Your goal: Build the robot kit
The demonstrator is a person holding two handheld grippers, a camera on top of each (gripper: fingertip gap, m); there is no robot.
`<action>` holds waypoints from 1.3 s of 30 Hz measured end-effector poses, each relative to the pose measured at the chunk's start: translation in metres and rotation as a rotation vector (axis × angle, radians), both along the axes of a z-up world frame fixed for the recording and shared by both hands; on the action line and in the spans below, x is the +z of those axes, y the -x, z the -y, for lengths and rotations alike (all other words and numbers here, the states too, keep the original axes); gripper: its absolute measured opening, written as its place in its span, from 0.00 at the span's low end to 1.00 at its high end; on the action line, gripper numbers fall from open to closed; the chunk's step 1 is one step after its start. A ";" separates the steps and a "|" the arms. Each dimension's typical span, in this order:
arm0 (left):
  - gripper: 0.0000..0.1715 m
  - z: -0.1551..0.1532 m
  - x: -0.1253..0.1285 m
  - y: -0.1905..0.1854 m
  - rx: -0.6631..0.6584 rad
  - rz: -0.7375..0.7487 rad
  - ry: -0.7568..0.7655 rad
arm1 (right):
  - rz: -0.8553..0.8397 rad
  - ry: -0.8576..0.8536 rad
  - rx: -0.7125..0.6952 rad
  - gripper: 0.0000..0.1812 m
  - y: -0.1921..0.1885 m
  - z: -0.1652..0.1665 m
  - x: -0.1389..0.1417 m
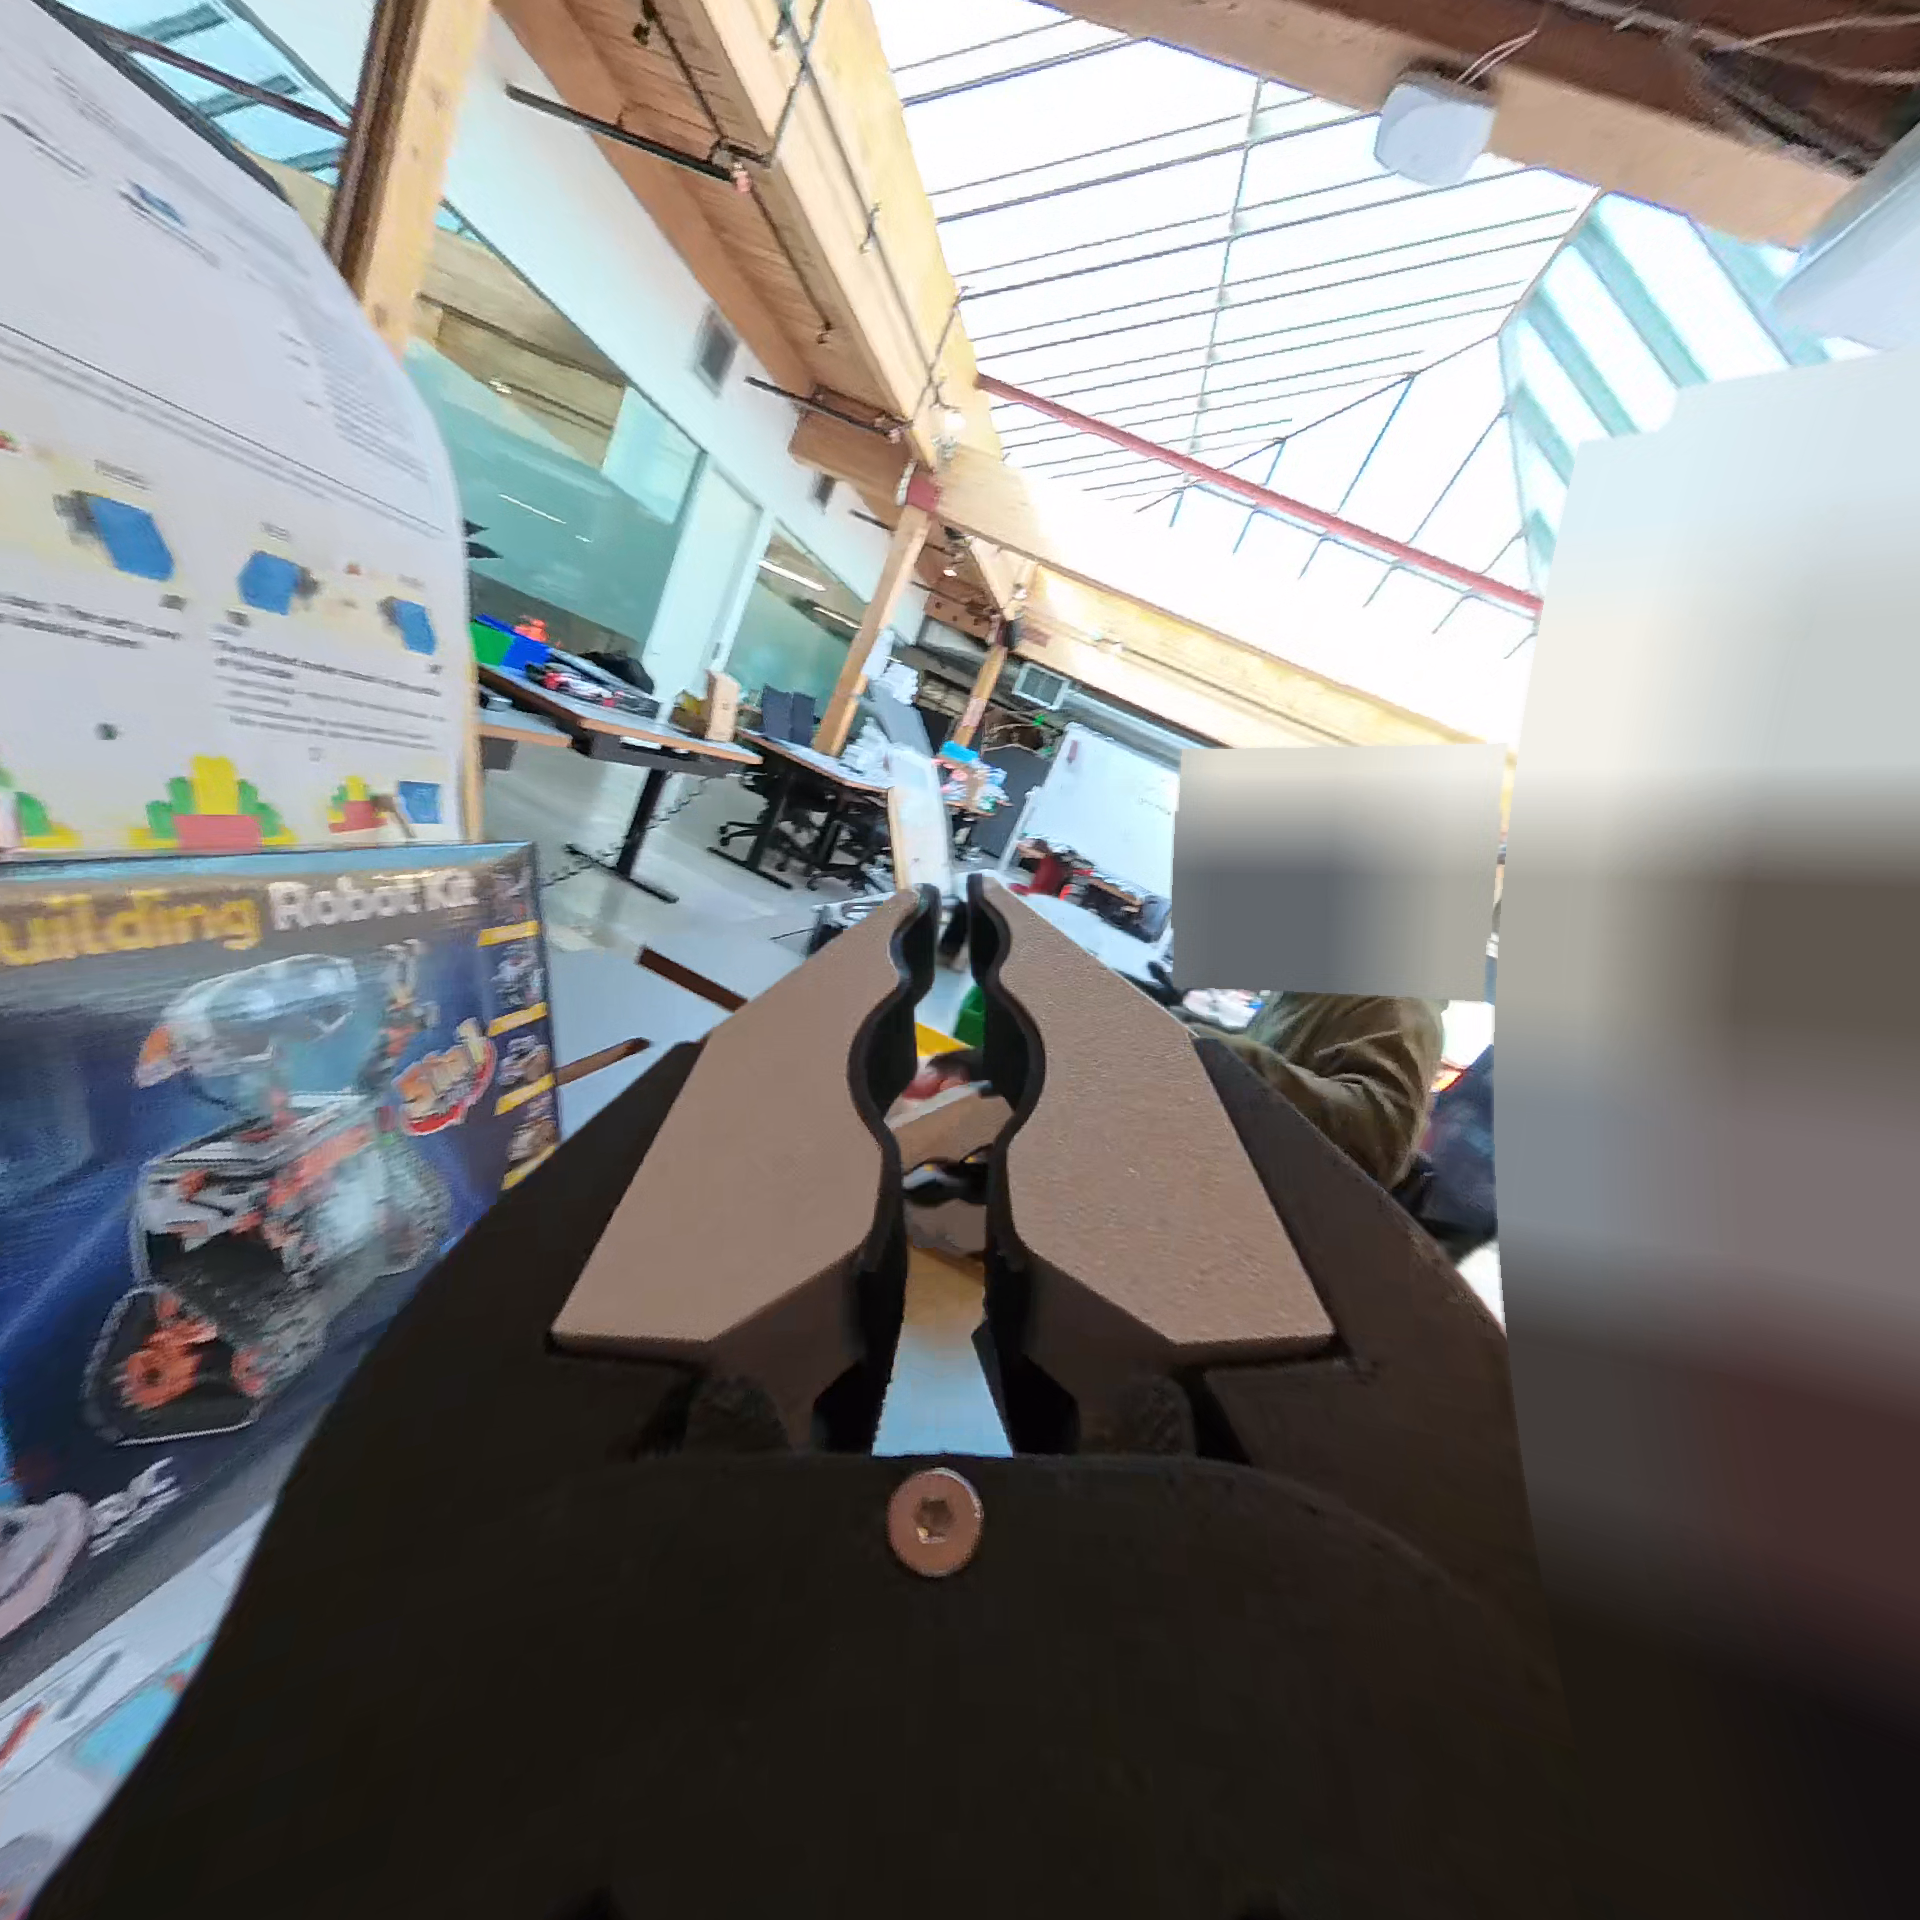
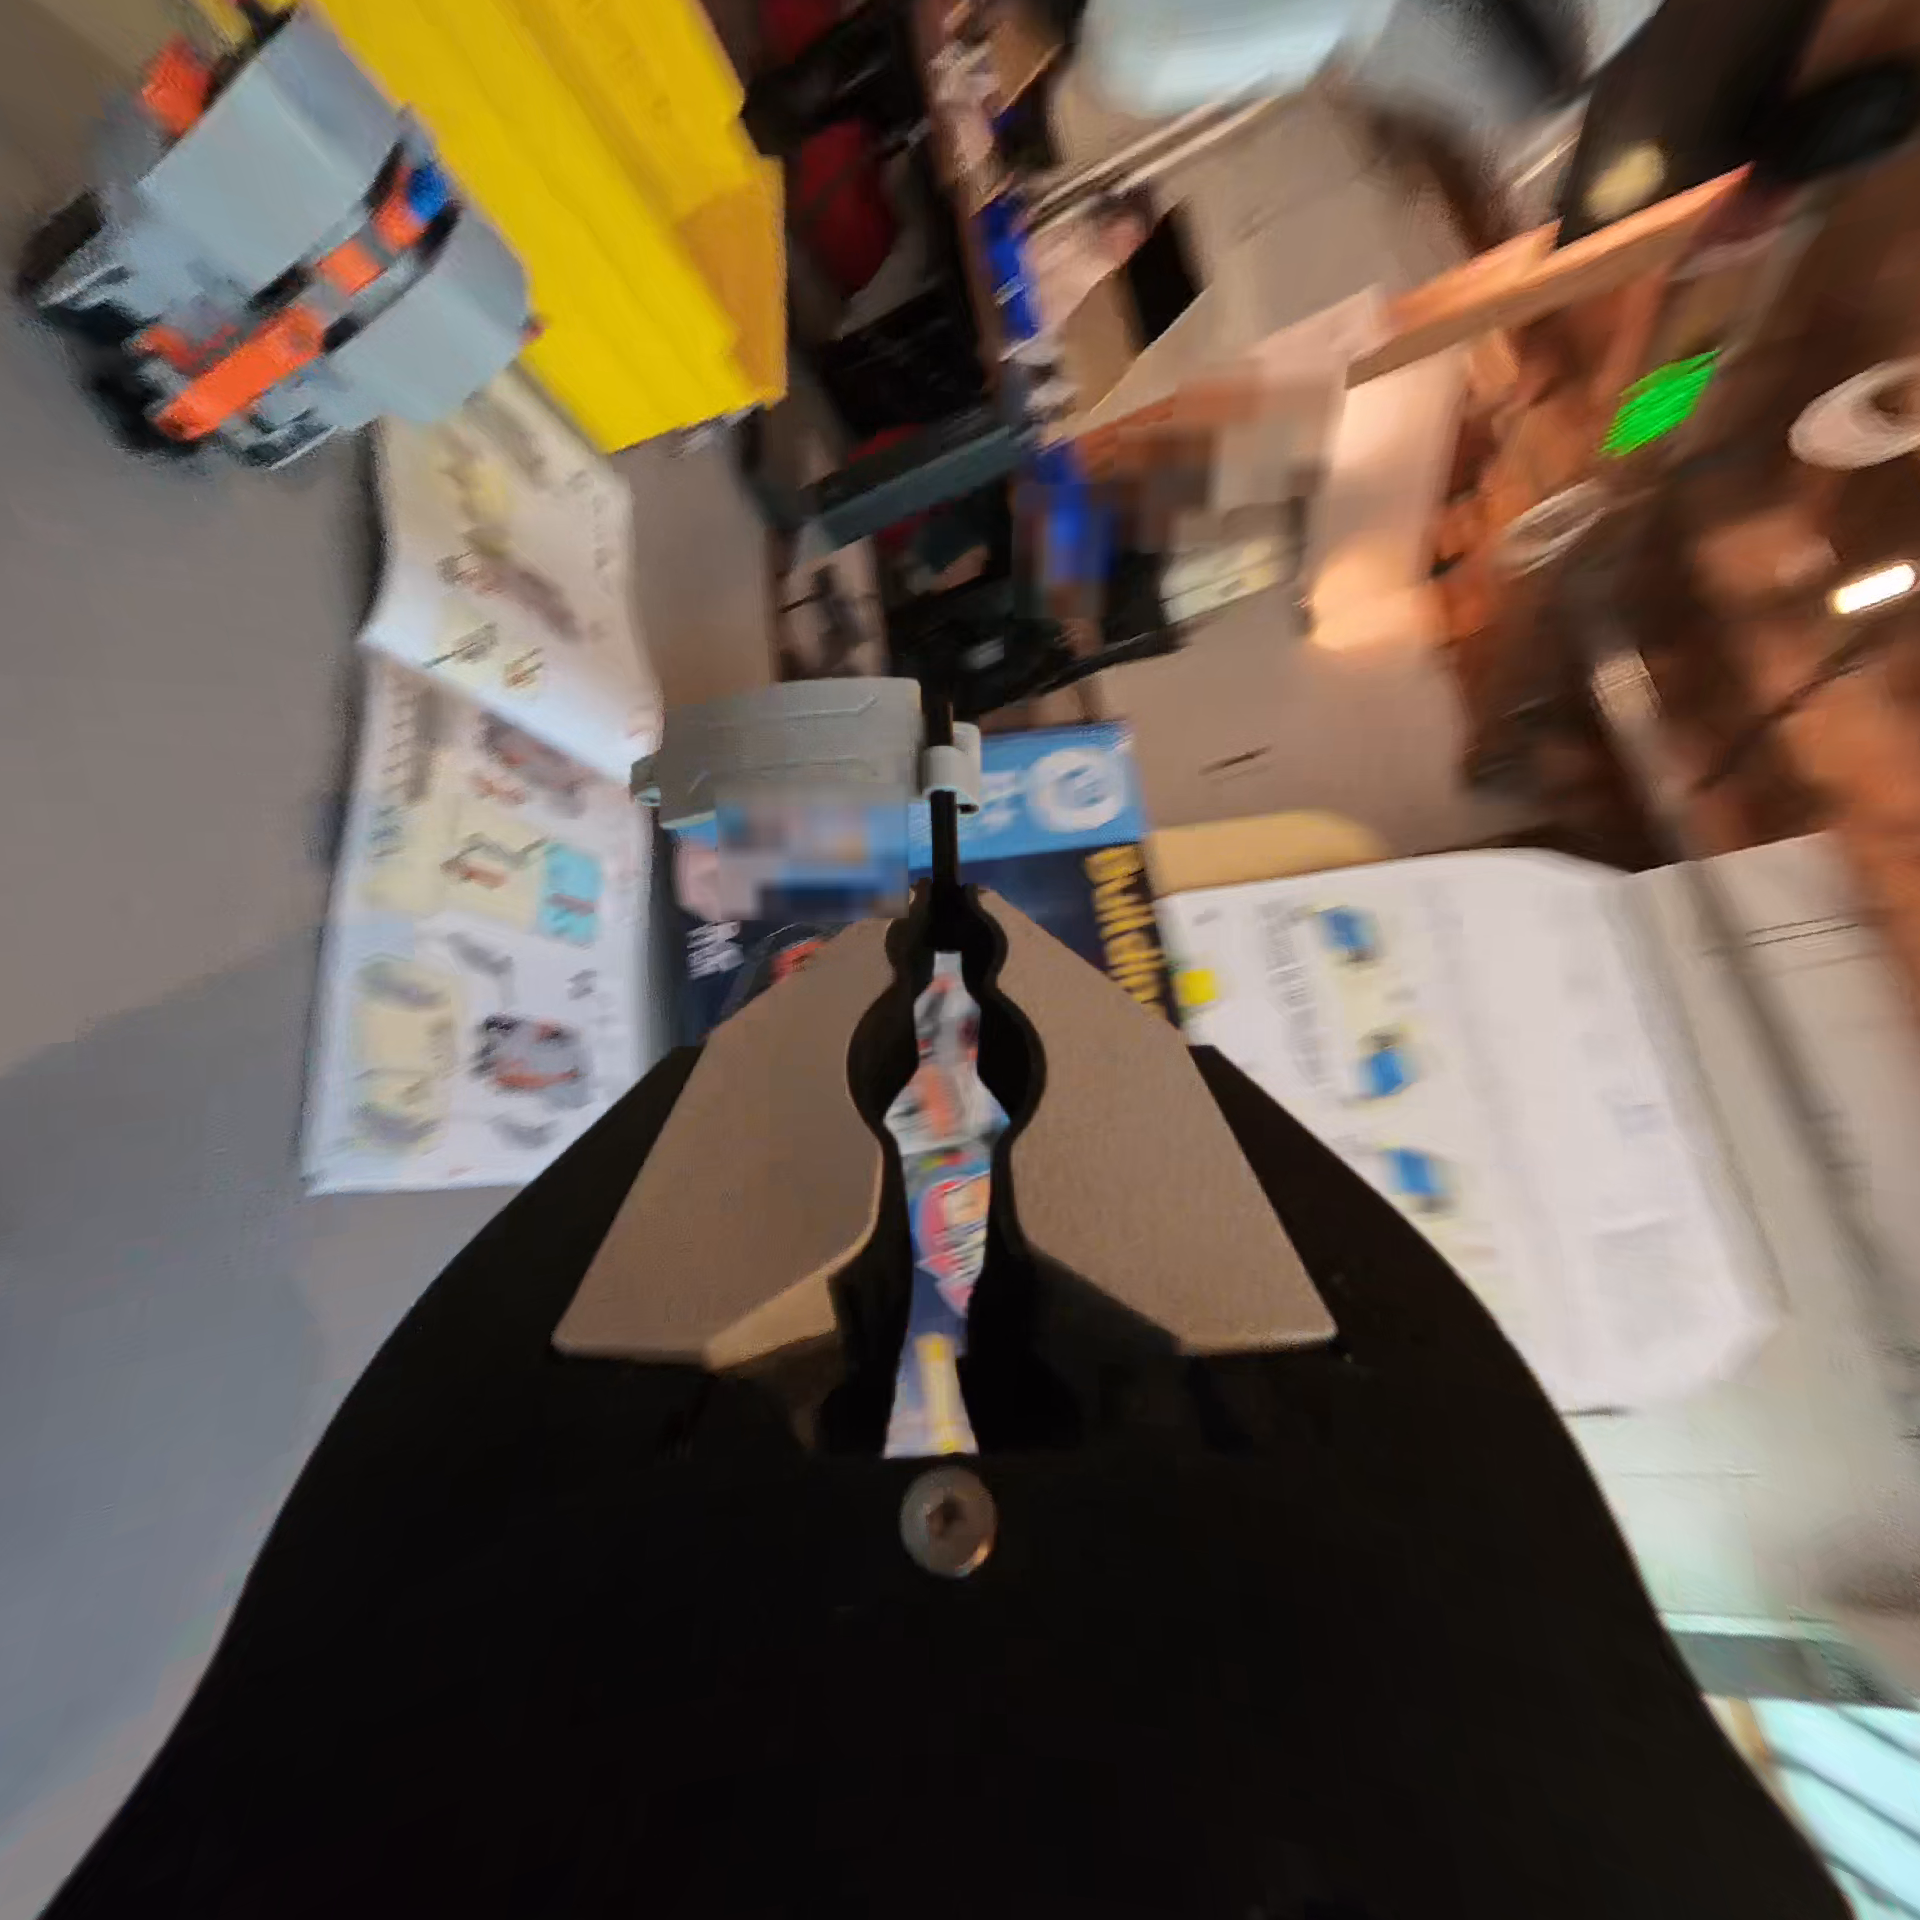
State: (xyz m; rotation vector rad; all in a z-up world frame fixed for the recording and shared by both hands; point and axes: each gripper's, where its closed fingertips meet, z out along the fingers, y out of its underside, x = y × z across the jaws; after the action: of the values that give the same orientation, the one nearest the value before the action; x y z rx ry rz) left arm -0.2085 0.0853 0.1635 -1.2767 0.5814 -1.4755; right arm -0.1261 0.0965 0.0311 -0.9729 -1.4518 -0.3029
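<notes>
In the left wrist view my left gripper (image 1: 948,902) is shut with nothing between its tips, pointing up and out over the room; a blue robot-kit box (image 1: 260,1122) stands just to its left. In the right wrist view my right gripper (image 2: 948,902) is shut on a thin black axle (image 2: 941,821) that carries a small white connector (image 2: 952,769) and a grey panel piece (image 2: 784,753). The held piece hangs above the same blue box (image 2: 1049,821) and an open instruction booklet (image 2: 478,831). This view is blurred by motion.
A printed instruction sheet (image 1: 208,499) stands behind the box. A partly built grey, orange and black model (image 2: 281,260) and a yellow bin (image 2: 613,197) lie on the grey table (image 2: 156,831). More printed pages (image 2: 1455,1091) lie right. A person in a brown jacket (image 1: 1340,1070) sits beyond. Across from one pair of fingers to the other is roughly 15 centimeters.
</notes>
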 end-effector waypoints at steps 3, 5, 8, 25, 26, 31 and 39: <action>0.02 -0.008 -0.006 0.002 0.050 -0.029 -0.002 | 0.055 0.188 -0.020 0.01 -0.004 -0.019 -0.047; 0.02 -0.011 -0.010 0.001 0.067 -0.066 -0.001 | 0.036 0.229 0.000 0.01 -0.002 -0.022 -0.056; 0.04 -0.017 -0.019 -0.001 0.116 -0.143 -0.006 | 0.008 0.256 0.014 0.00 -0.001 -0.019 -0.051; 0.19 -0.024 -0.104 -0.041 0.207 -0.814 -0.214 | 0.068 0.196 -0.029 0.01 -0.008 -0.009 -0.031; 0.19 -0.026 -0.112 -0.042 0.220 -0.873 -0.226 | 0.082 0.195 -0.040 0.01 -0.010 -0.011 -0.033; 0.16 -0.064 -0.144 -0.011 0.523 -1.260 -0.311 | 0.107 0.223 -0.067 0.01 -0.018 -0.020 -0.046; 0.15 -0.092 -0.201 0.013 0.628 -1.680 -0.337 | 0.128 0.257 -0.124 0.01 -0.038 -0.034 -0.058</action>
State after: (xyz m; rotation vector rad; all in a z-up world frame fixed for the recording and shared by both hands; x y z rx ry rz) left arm -0.2216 0.1769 -0.0378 -1.9450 1.2093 0.4825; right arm -0.0886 0.1307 -0.0267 -1.2743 -1.5760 -0.2773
